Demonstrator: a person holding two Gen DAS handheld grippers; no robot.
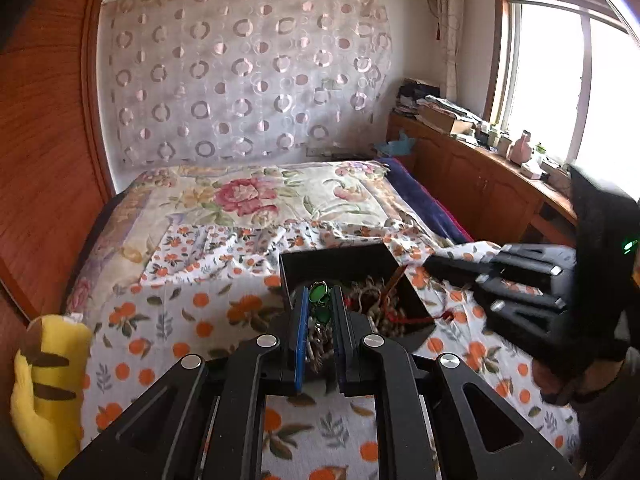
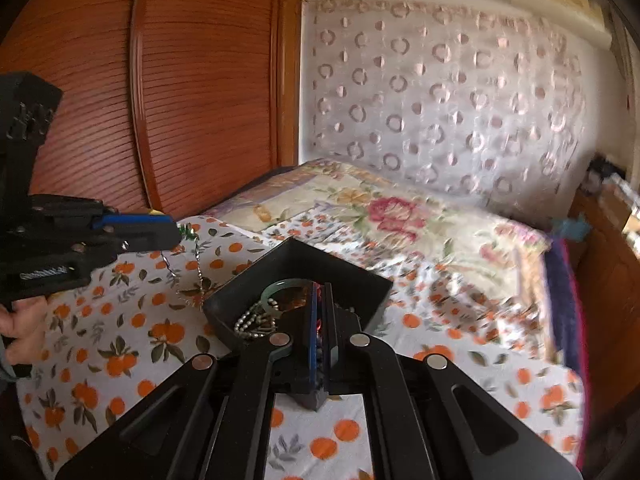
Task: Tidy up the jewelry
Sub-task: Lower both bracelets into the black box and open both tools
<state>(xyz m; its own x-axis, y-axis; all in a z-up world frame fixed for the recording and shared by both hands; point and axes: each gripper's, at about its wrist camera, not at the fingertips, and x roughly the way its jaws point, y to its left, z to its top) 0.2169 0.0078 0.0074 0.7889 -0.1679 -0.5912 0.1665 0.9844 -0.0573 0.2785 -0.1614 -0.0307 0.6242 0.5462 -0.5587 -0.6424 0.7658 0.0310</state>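
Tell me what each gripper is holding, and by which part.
Left gripper: a chain necklace held by its green stones, chain dangling. Right gripper: jaws shut; whether they hold anything cannot be told.

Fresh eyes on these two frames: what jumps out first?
The black open box of tangled jewelry sits mid-frame on the orange-print white sheet covering the bed. The left gripper is shut on a green-gem necklace whose chain dangles beside the box in the right wrist view. Behind, a circle-patterned sheer curtain fills the wall, and a yellow striped plush toy lies at the bed's left edge.
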